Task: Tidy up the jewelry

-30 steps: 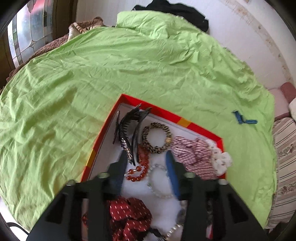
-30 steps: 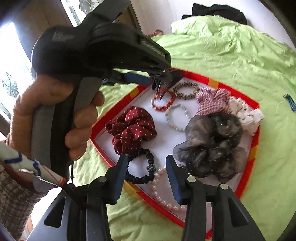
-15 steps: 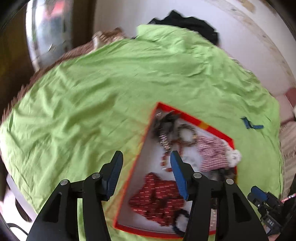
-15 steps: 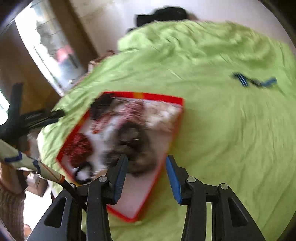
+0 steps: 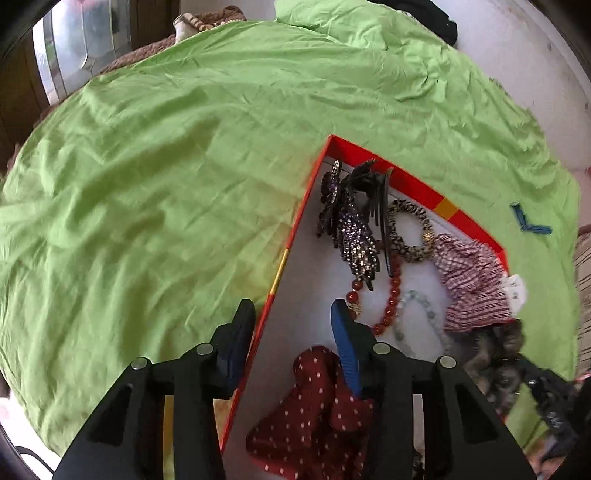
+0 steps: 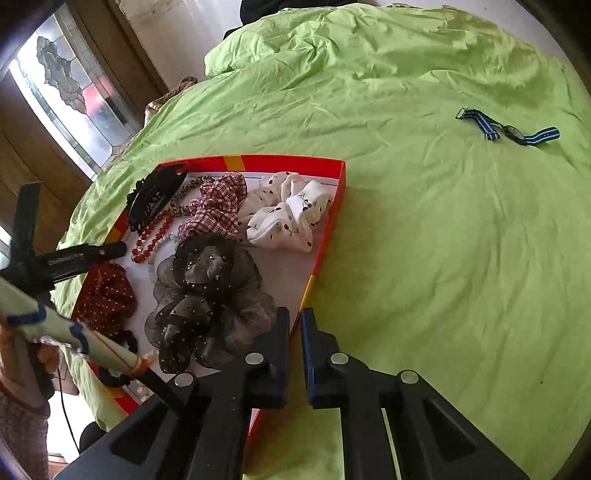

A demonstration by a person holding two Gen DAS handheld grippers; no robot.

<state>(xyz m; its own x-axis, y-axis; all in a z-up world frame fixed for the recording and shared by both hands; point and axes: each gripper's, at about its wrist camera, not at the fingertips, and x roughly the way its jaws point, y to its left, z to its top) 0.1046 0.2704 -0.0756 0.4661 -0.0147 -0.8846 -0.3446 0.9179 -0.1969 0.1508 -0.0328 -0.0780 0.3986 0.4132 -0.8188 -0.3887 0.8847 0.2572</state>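
Observation:
A red-rimmed tray lies on the green bedsheet, holding hair clips, a red bead bracelet, a leopard band, and dark red, checked, white and grey scrunchies. My left gripper is open and straddles the tray's left rim. My right gripper is shut on the tray's right rim. A blue striped watch lies on the sheet, right of the tray.
The green sheet covers a bed. A window and wooden frame stand to the left. Dark clothing lies at the far end by the wall.
Both grippers pulled back from above the tray to its sides. The right gripper has closed on the right rim; the left now straddles the left rim.

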